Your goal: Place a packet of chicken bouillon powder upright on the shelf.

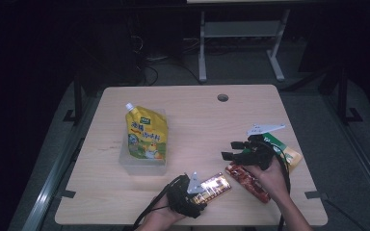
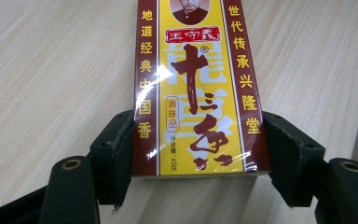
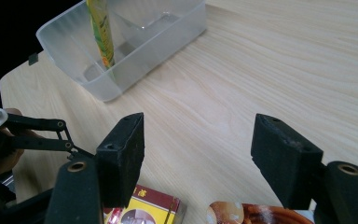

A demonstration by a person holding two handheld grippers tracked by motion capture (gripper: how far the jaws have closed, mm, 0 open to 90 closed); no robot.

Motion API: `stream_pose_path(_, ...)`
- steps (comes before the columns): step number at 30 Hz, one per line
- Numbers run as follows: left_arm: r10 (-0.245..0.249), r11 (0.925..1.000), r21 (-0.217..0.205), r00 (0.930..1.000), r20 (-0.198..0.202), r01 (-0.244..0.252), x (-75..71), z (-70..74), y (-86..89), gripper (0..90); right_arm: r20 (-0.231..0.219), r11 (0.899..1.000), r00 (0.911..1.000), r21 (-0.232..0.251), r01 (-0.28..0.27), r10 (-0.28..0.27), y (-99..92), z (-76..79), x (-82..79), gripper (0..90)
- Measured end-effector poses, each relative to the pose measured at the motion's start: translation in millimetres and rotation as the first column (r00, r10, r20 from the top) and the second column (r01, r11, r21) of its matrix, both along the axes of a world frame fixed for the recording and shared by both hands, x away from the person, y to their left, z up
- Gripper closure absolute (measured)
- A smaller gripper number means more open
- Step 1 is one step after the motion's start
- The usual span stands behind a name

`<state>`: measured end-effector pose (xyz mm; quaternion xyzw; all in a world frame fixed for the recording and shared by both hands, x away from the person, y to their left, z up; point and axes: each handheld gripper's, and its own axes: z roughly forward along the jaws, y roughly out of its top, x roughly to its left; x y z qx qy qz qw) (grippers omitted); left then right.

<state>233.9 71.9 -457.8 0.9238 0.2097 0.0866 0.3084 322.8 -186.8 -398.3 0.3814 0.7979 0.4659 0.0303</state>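
Pale wood-grain table (image 1: 188,110) is set before a dark room, and places are given from the clear plastic tub (image 1: 125,161) at its left-middle. Nearest the person, right of and nearer than the tub, the yellow-and-maroon seasoning box (image 2: 198,93) lies flat, bracketed at its near end by the left gripper (image 2: 198,154); jaws are wide, pads at both long edges, left pad touching. Further right, the right gripper (image 3: 198,154) is held open and empty above a red snack packet (image 1: 248,182). A yellow spouted pouch (image 1: 146,134) stands in the tub.
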Motion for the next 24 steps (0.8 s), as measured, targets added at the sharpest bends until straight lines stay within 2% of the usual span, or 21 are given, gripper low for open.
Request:
stream_pose_path(13, 0.044, 0.999, 0.001, 0.9985, 0.034, -0.044, 4.2, 0.6, 3.5, 32.4, -0.016, 1.0, 0.9999, -0.002, 0.002, -0.002, 0.6, -4.6, 0.8, 33.0)
stream_pose_path(18, 0.049, 0.9988, -0.007, 0.9987, 0.014, -0.049, 5.1, -0.4, 3.7, 32.0, -0.029, 1.0, 0.9996, -0.007, 0.008, -0.008, 0.5, -6.2, 0.7, 32.7)
stream_pose_path(21, 0.05, 0.9988, -0.006, 0.9988, 0.004, -0.05, 6.0, -0.3, 4.0, 31.7, -0.022, 1.0, 0.9997, -0.005, 0.007, -0.007, 0.2, -6.0, 0.8, 32.7)
stream_pose_path(24, 0.048, 0.9988, -0.008, 0.9989, 0.005, -0.047, 6.5, -1.0, 3.9, 31.1, -0.025, 1.0, 0.9997, -0.007, 0.007, -0.008, 0.7, -6.2, 0.9, 32.6)
